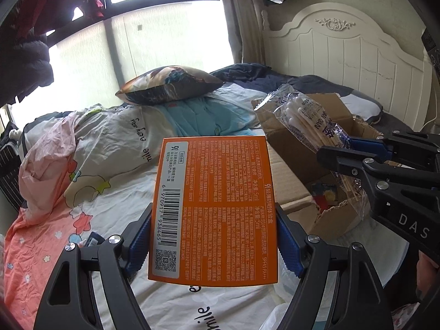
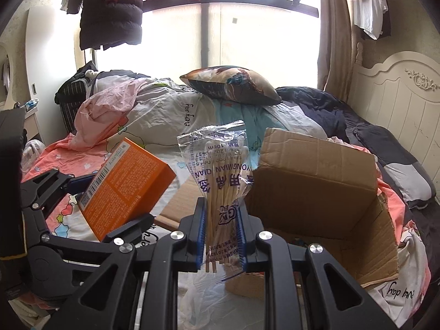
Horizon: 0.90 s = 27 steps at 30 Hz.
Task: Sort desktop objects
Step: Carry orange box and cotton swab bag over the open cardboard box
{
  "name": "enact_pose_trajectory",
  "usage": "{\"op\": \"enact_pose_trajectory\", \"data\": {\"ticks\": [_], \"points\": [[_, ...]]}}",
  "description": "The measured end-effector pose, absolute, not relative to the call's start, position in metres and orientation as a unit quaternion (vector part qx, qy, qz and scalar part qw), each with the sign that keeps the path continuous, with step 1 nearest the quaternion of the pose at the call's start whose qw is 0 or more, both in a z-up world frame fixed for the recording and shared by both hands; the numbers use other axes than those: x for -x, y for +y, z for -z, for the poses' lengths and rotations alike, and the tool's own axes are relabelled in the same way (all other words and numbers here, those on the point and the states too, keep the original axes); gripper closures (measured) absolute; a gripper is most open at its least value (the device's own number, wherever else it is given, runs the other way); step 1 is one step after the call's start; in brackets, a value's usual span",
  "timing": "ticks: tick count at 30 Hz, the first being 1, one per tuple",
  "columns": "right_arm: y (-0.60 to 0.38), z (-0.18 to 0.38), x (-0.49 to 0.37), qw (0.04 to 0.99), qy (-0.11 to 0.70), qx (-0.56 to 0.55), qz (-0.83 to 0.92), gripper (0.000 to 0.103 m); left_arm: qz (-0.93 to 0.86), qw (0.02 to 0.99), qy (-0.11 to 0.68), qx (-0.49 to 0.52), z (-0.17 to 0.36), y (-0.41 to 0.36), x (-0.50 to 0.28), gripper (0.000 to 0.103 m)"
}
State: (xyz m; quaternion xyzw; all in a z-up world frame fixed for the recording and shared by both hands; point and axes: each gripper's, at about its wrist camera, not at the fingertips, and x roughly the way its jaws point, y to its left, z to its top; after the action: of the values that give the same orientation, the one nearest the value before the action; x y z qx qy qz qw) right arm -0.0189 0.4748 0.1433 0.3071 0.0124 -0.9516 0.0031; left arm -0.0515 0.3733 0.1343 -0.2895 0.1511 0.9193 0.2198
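Note:
My left gripper is shut on an orange box with a barcode label and holds it above the bed; the box also shows in the right wrist view, left of centre. My right gripper is shut on a clear bag of cotton swabs and holds it upright, just left of the open cardboard box. In the left wrist view the right gripper holds the swab bag over the cardboard box, whose inside shows colourful items.
Everything is over a bed with a patterned pink and white sheet. A dark printed pillow and crumpled bedding lie at the back. A white headboard stands at the right. A small dark object lies on the sheet by the left gripper.

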Motion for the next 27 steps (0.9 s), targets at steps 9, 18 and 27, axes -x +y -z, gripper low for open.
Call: {"op": "enact_pose_trajectory", "data": {"ticks": [9,18,27], "points": [[0.520,-0.134,0.020,-0.035,-0.001,-0.322,0.946,0.085,-0.912,0.241,0.187,0.273,-0.135,0.423,0.049,0.023],[0.543,-0.123,0.027,-0.052,-0.009,-0.338,0.940,0.085,-0.897,0.273,0.199,0.284,-0.129,0.460,0.047,0.023],[0.571,-0.120,0.018,-0.082,-0.022,-0.342,0.936,0.085,-0.883,0.299,0.201,0.300,-0.117,0.486,0.051,0.023]]}}
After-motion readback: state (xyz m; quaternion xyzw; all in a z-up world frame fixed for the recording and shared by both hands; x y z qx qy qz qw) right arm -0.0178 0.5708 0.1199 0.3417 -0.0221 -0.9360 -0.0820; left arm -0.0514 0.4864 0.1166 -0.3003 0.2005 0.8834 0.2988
